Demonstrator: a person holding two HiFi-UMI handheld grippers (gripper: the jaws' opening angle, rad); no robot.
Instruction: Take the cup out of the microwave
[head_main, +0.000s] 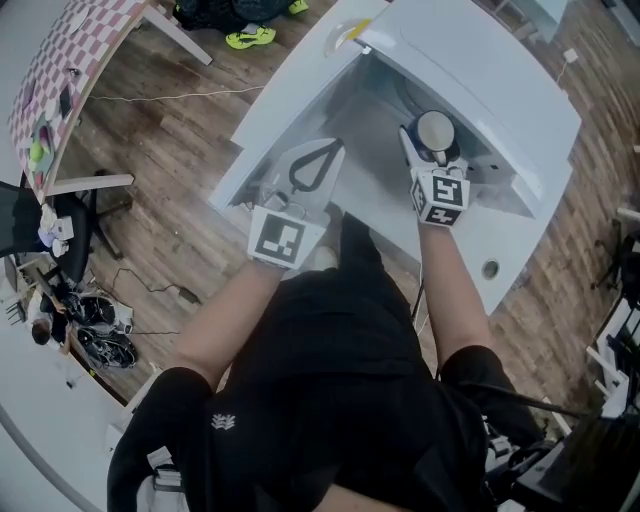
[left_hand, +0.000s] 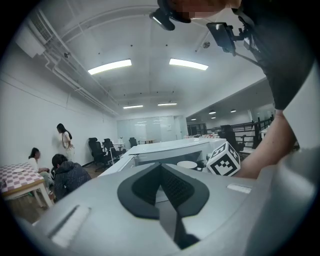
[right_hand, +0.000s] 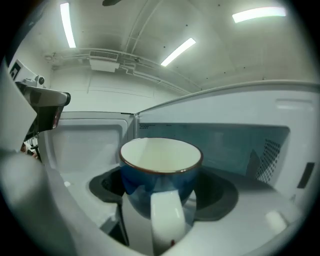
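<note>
Removal was judged about half done: the microwave (head_main: 480, 70) was seen with its cavity open and the cup (right_hand: 161, 170) had been reached, but it had not yet been brought out. In the right gripper view the blue cup, white inside and with its pale handle turned toward the camera, was shown upright within the microwave's cavity, with the perforated inner wall behind it. Lifting it clear through the microwave's opening and setting it down outside were judged to be what remained.

The right claw (right_hand: 162, 197) was seen spread to roughly the cup's width, a dark pad on each side of the blue body, and appeared to be clenched on it; whether the cup rested on the microwave's floor could not be told. The left claw (left_hand: 162, 187) was seen in front of the microwave's opening, its jaws pressed together with nothing between them
</note>
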